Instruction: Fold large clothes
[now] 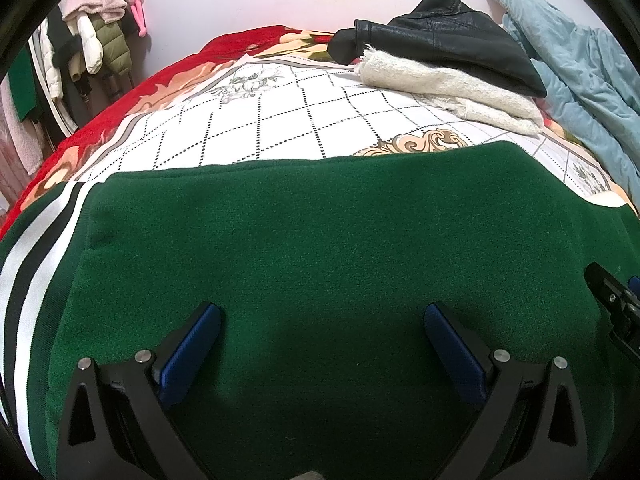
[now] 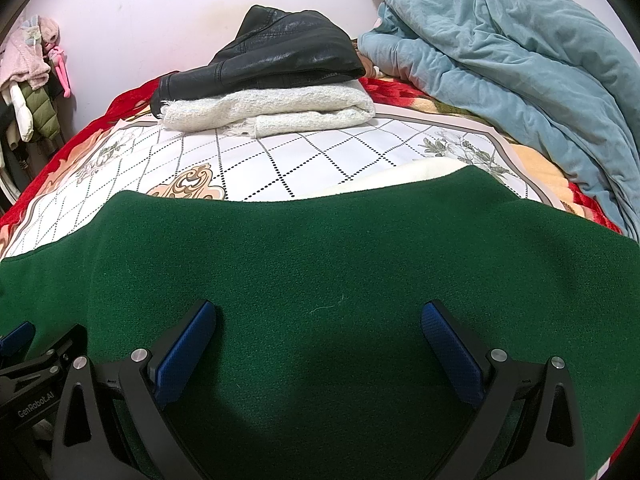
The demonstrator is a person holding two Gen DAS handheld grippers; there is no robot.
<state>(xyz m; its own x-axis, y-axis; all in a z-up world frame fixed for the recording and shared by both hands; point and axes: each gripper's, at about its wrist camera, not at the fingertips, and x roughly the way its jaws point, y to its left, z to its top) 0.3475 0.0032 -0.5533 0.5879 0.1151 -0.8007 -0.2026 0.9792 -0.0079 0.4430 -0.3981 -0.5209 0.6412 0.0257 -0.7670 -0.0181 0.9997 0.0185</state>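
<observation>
Both tools, left tool (image 1: 322, 330) and right tool (image 2: 319, 326), are held wide apart and empty over the green garment (image 1: 320, 240), seemingly flattened on the bed (image 1: 280, 112) for folding.

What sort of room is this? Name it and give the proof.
Most likely a bedroom: a bed with a patterned bedspread, a rumpled blue quilt against the wall, and coats hanging on a rack beside it.

A bed (image 2: 304, 160), under a red-bordered white lattice-print cover, carries everything. A green garment (image 2: 340, 256) lies across its 6 o'clock end. At 12 o'clock sits a folded cream knit (image 2: 280, 114); at 2 o'clock, a crumpled pale-blue quilt (image 2: 500, 56).
</observation>
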